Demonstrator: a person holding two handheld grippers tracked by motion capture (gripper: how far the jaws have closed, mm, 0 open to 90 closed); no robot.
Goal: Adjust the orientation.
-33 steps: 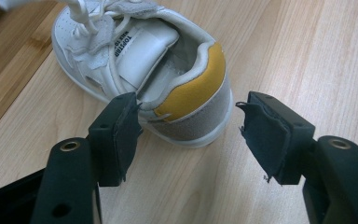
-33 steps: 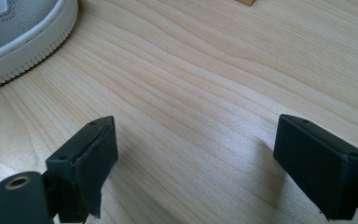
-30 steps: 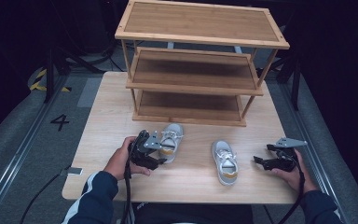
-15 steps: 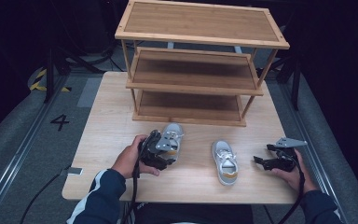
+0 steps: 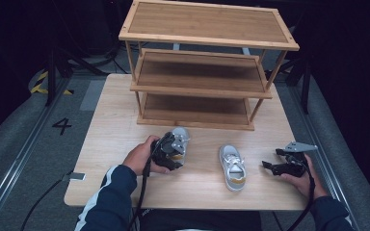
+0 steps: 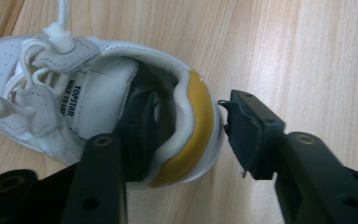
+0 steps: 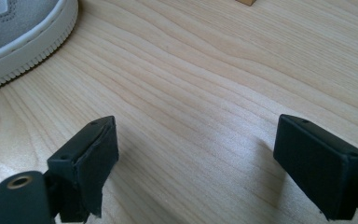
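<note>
Nothing on the three-tier wooden rack (image 5: 207,82) yet — all shelves bare, both small white shoes on the table (image 5: 111,120), so the likely job of shelving them looks barely begun.

Toward the left of the table's near half: the left shoe (image 5: 179,142), heel toward the near edge, with the left gripper (image 5: 169,155) on its heel. In the left gripper view, one jaw inside the shoe opening, the other just outside the yellow-trimmed heel collar (image 6: 200,126) with a narrow gap showing — straddling the heel wall, not yet clamped, nothing lifted. Left shoe (image 6: 93,102) flat on the wood.

Middle of the near half: the second shoe (image 5: 233,167), untouched, sole down, toe toward the rack.

Near the right edge: the right gripper (image 5: 280,166), jaws wide apart over bare wood, holding nothing; in the right gripper view, just the toe of that second shoe (image 7: 18,28) at the upper left, well apart from the jaws.

Against the earlier frames: left gripper further in over the left shoe's heel, from beside the shoe to astride its collar; right gripper and both shoes unchanged.
</note>
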